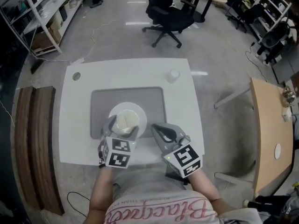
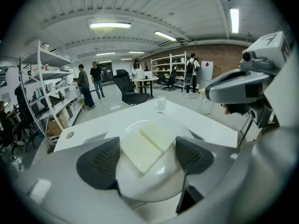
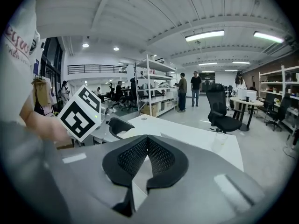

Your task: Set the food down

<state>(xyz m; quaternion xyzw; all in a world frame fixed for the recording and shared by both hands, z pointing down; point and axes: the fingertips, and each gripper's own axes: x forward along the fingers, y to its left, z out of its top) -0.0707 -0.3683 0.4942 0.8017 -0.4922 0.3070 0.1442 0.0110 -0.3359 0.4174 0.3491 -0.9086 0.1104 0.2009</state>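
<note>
A white plate (image 1: 117,113) with two pale flat slabs of food (image 1: 127,121) is over the grey mat (image 1: 100,101) on the white table (image 1: 77,139). My left gripper (image 1: 124,126) reaches it from the near side. In the left gripper view its two dark pads (image 2: 100,164) press the plate's (image 2: 154,188) sides below the rim, with the food (image 2: 148,143) lying just above them. My right gripper (image 1: 156,128) hovers to the right of the plate, over the mat's near right corner. Its pads (image 3: 161,158) meet with nothing between them.
A clear cup (image 1: 174,75) stands at the table's far right, and a small round disc (image 1: 76,76) at its far left. A black office chair (image 1: 166,13) is beyond the table. A wooden table (image 1: 271,139) is to the right and a wooden bench (image 1: 35,139) to the left.
</note>
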